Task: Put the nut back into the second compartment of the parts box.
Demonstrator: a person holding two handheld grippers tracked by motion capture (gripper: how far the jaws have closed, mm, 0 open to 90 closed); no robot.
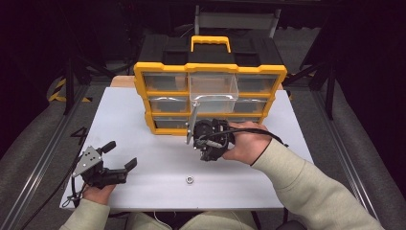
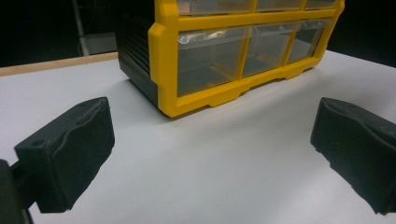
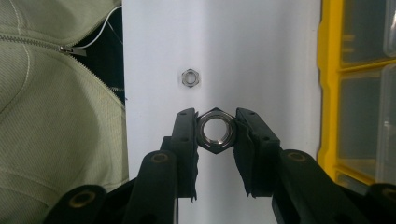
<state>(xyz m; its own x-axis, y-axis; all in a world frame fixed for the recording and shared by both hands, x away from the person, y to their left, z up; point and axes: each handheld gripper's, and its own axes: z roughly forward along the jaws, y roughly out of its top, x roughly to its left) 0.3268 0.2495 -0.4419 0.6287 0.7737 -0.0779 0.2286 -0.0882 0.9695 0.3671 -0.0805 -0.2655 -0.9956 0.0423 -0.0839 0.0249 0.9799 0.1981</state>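
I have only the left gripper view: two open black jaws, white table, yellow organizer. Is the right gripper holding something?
Observer: Yes. The right gripper is shut on a hex nut.
Operator: Are there more nuts on the table?
Observer: One second nut lies loose near the table's front edge.
Operator: Is any drawer of the organizer open?
Observer: The top middle drawer is pulled out of the organizer, above the right gripper.

No readable text, labels or numbers
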